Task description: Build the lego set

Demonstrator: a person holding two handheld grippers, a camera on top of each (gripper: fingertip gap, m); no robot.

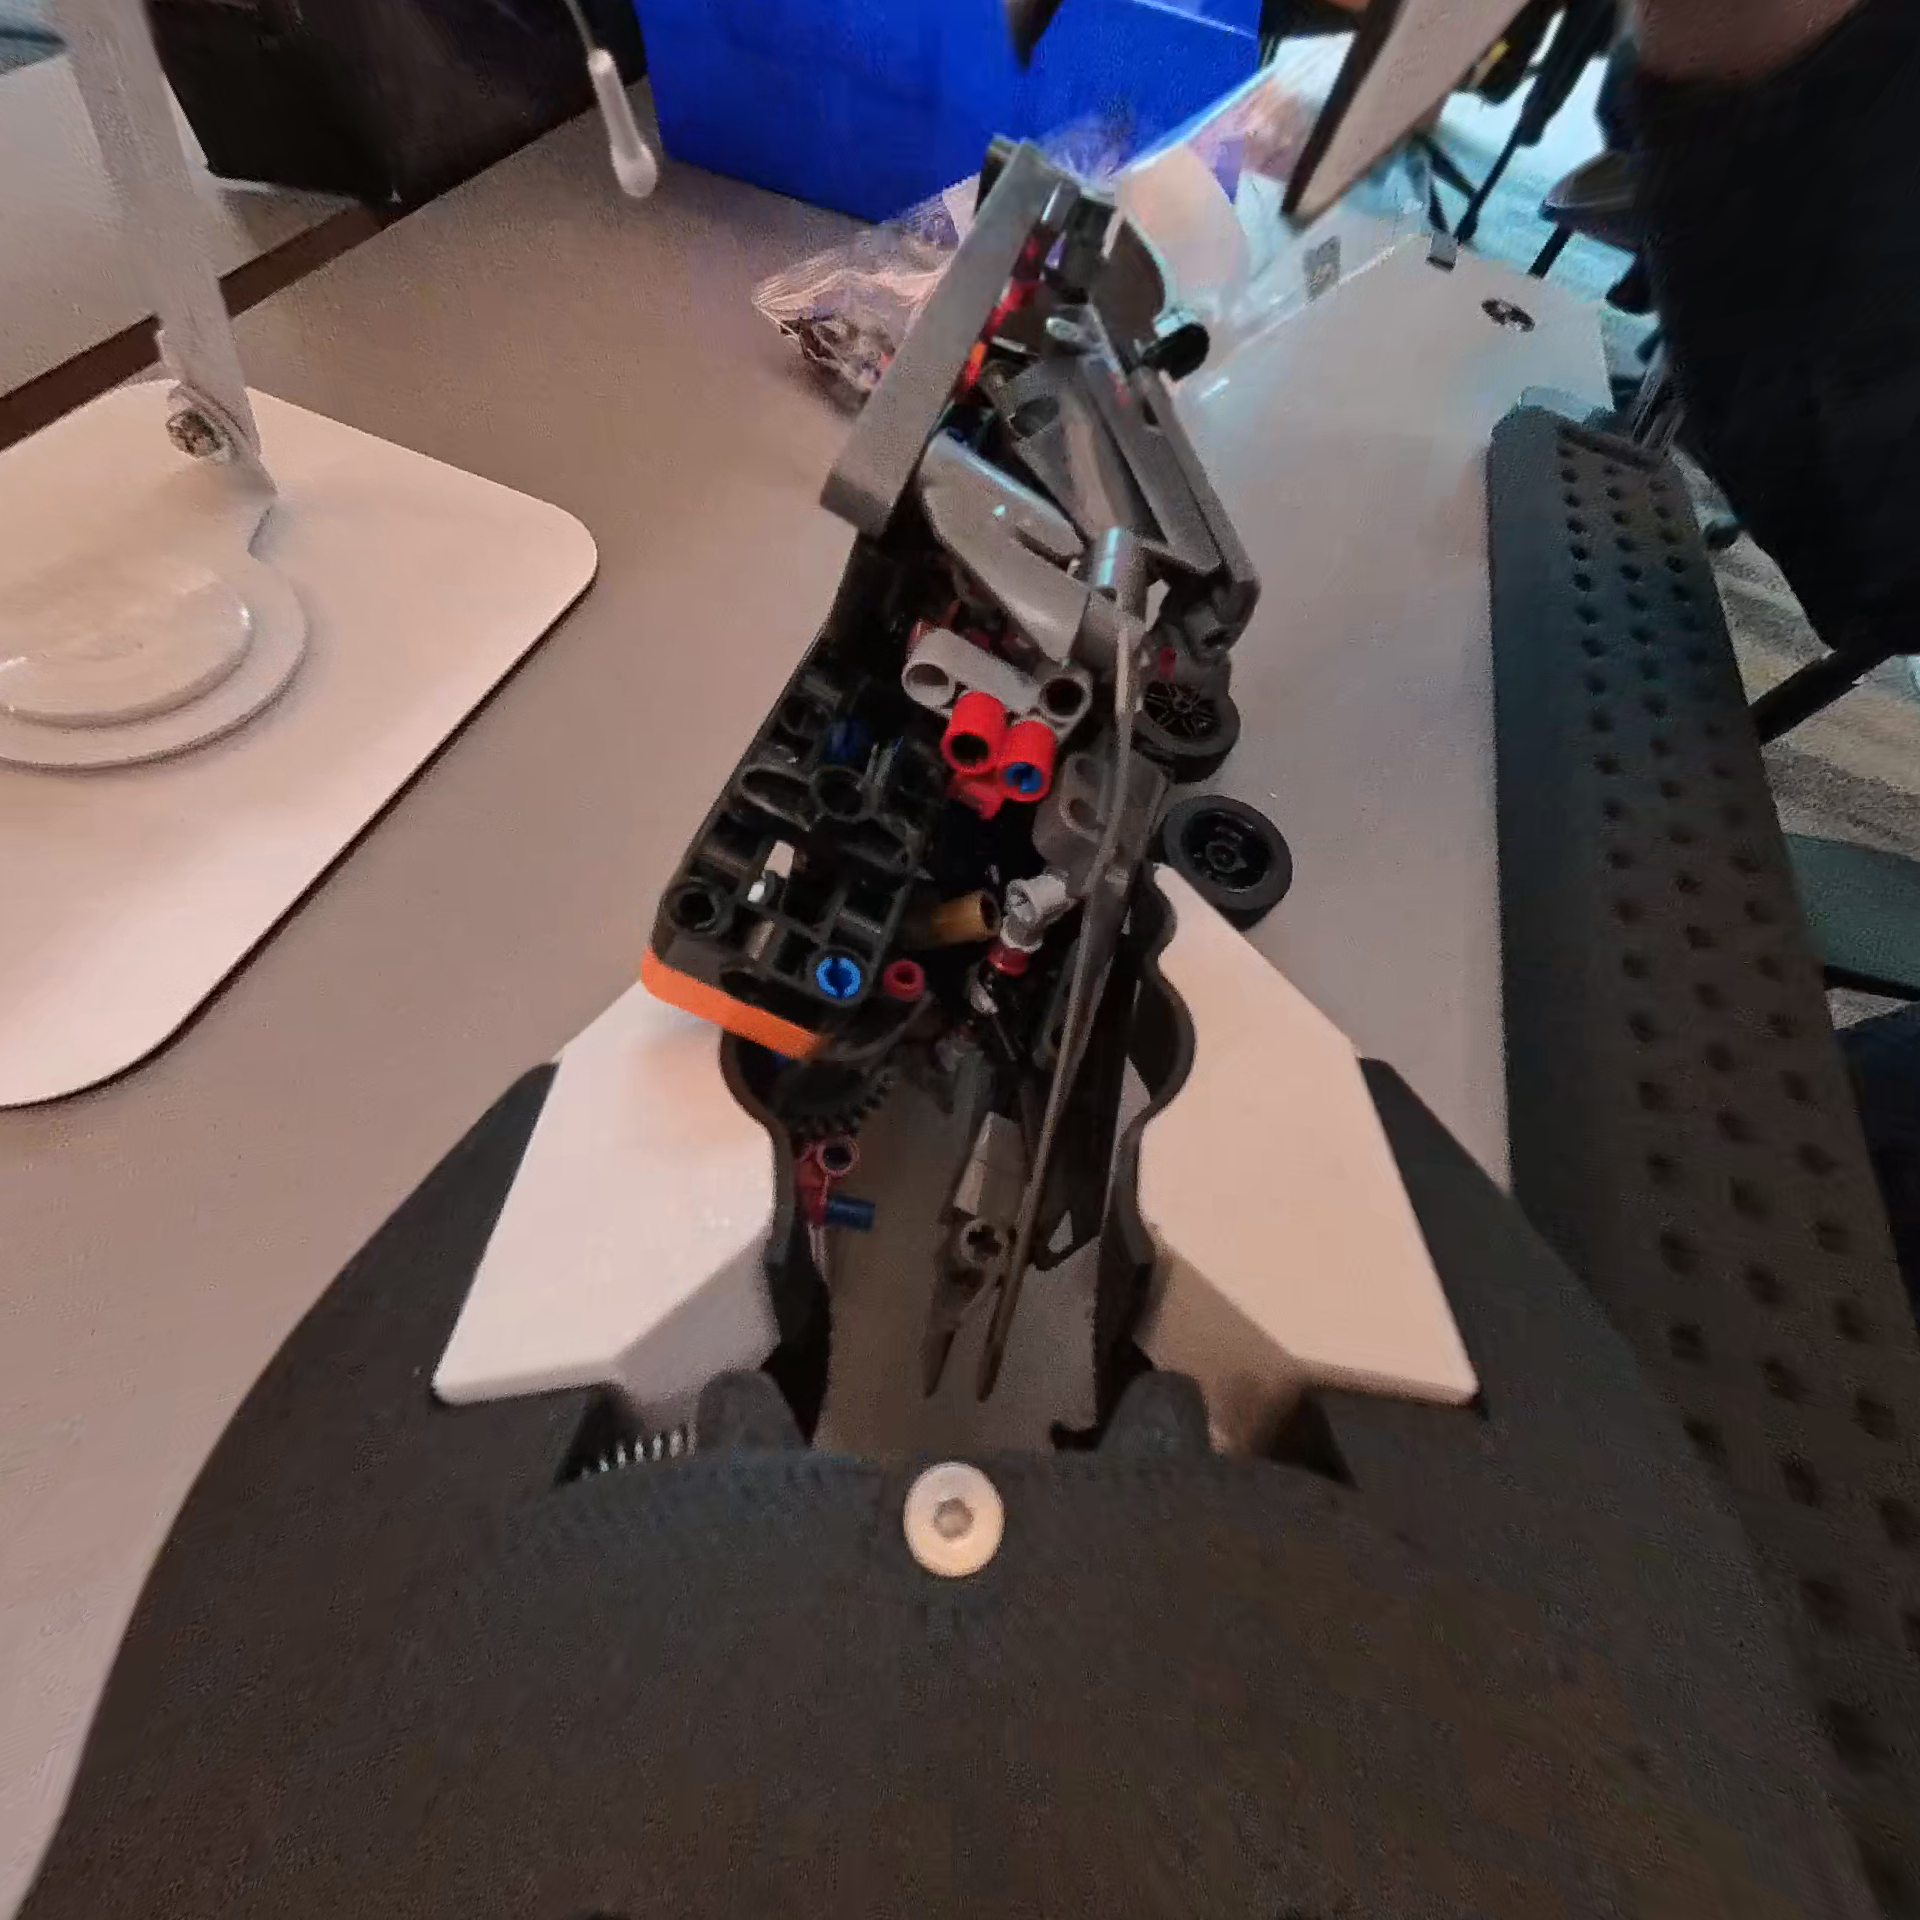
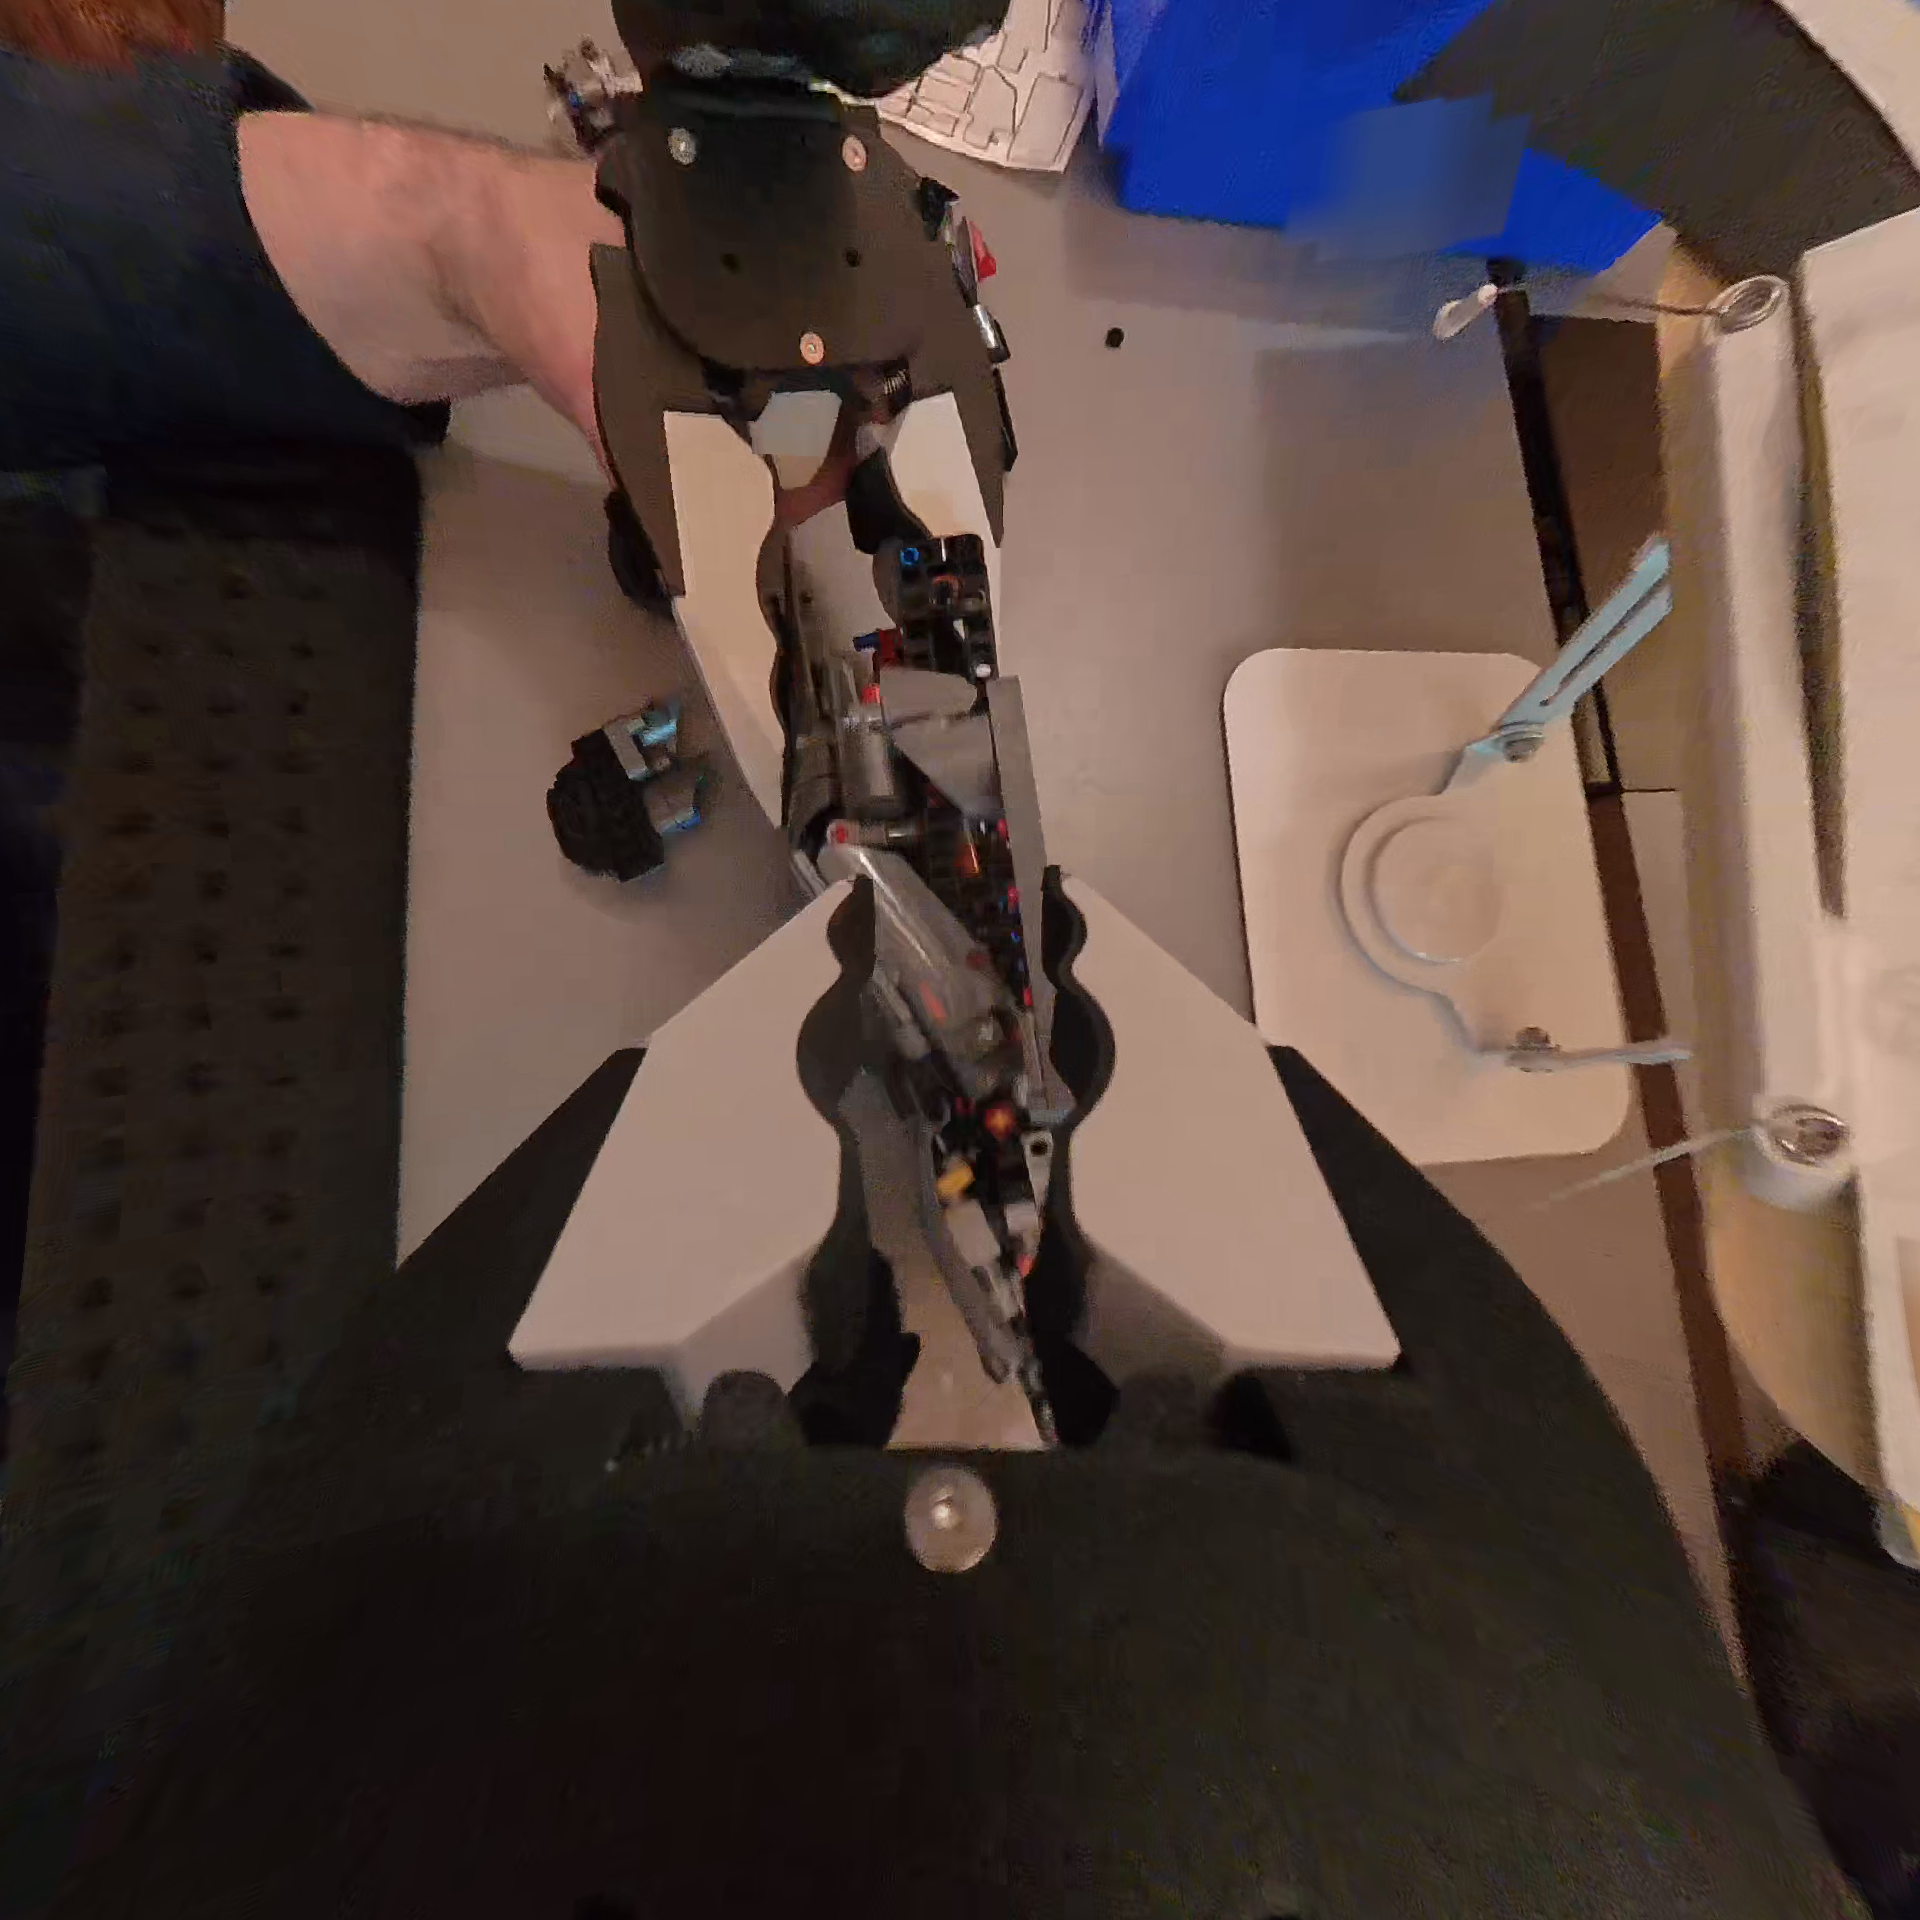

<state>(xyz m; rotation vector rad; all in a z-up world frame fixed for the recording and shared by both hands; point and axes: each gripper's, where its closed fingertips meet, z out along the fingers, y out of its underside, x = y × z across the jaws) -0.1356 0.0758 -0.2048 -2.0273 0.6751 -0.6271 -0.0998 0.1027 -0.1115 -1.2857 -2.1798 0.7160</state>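
A: Layout, biggest first?

B: Grey surface [image 2: 1143, 499]. White stand base [image 2: 1434, 904] toward one edge, blue box [image 2: 1299, 125] at the far edge by a paper sheet [image 2: 997, 104]. The lego model [image 2: 935, 831], a half-built car, is held up off the surface near the middle. Loose wheel piece [image 2: 623, 790] lies just beside it on the surface. Another wheel [image 1: 1226, 857] sits next to the left jaws.

A: Who has the model?

B: Both. Left gripper [image 1: 951, 1174] is clenched on the end with the orange strip [image 1: 727, 1003] and black frame. Right gripper [image 2: 951, 1132] is clamped on the opposite, tapered grey end.

A: Axis?

B: The long axis runs straight from one gripper to the other, in line with both pairs of fingers. The model is tipped on edge, underside exposed in the left wrist view. The grippers face each other, and a bare forearm [image 2: 416, 260] comes in behind the left one.

A: Next move?

B: My guess: one side has to let go to fetch a wheel. The loose wheel piece looks nearer the left gripper. Risk is the model sagging on a single end grip.
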